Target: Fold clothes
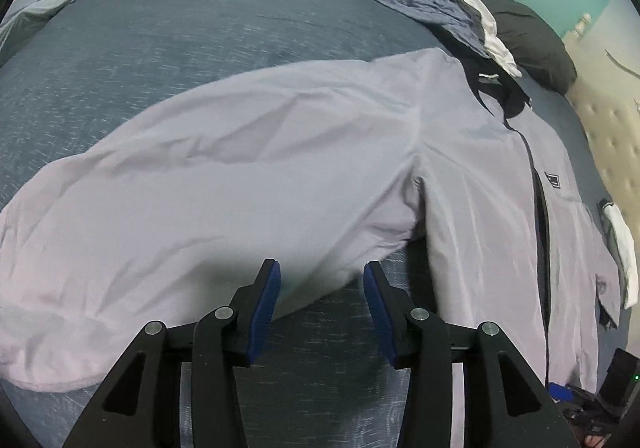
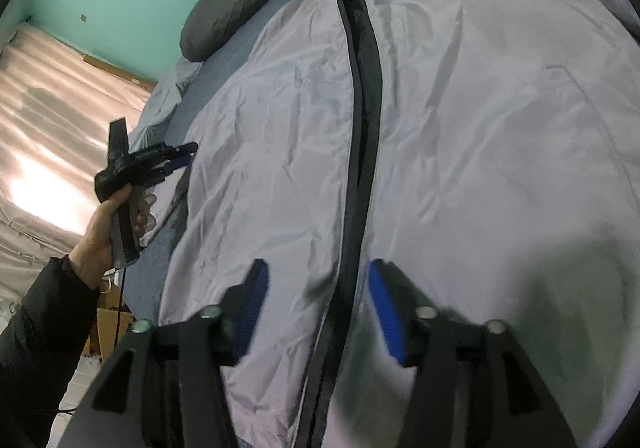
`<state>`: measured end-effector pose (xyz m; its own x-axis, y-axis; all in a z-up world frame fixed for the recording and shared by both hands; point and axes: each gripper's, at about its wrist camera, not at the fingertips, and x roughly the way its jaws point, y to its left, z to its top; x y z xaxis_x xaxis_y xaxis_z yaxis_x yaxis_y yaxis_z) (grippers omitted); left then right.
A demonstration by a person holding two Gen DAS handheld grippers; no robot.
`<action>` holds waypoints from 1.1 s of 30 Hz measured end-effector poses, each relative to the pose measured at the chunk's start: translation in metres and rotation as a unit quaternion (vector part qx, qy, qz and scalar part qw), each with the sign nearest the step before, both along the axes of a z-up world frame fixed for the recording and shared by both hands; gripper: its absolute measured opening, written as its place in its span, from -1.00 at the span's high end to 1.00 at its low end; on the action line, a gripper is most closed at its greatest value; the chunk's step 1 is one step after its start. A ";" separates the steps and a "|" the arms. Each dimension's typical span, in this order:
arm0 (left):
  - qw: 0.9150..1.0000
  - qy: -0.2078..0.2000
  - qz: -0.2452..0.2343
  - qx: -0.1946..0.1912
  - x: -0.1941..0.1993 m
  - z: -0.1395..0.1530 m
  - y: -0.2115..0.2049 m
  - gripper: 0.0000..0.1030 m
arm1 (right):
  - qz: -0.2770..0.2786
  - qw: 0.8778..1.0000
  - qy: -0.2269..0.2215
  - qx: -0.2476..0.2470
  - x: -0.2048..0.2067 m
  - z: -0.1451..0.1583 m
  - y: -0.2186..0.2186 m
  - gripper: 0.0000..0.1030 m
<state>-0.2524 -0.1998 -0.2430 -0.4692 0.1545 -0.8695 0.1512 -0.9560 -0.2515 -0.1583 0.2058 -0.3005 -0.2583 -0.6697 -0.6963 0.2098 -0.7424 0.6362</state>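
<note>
Jacket lies flat on bed; its hem is cut off. Both claws, left and right, spread, gripping nothing.

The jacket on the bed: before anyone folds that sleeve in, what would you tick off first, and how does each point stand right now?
1. Jacket lies front up on the bed: ok.
2. Sleeve spread out to the side, ready to fold in: ok.
3. Left gripper open and empty, just above the sleeve's edge: ok.
4. Right gripper open and holding nothing, over the zipper: ok.
5. Fabric smooth: not ok, creases across sleeve and front.
6. Other clothes clear of the jacket: not ok, they lie against the collar.
</note>
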 end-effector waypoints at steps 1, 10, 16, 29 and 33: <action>1.000 0.001 0.001 0.001 0.000 0.000 0.001 0.07 | 0.002 1.000 -0.001 0.005 0.000 -0.002 -0.002 -0.07; 1.000 0.006 0.014 0.004 0.007 0.008 -0.008 0.07 | 0.018 0.999 0.015 0.040 0.000 -0.003 -0.014 0.19; 1.000 0.008 0.014 0.007 0.012 0.011 -0.012 0.07 | -0.002 1.000 0.026 0.008 -0.004 0.006 -0.007 0.19; 1.000 0.013 0.024 0.010 0.017 0.016 -0.026 0.07 | 0.018 0.997 0.022 0.075 -0.026 -0.007 -0.041 0.15; 1.000 0.011 0.023 0.009 0.017 0.014 -0.026 0.07 | 0.021 0.994 0.024 0.102 -0.023 -0.007 -0.046 0.15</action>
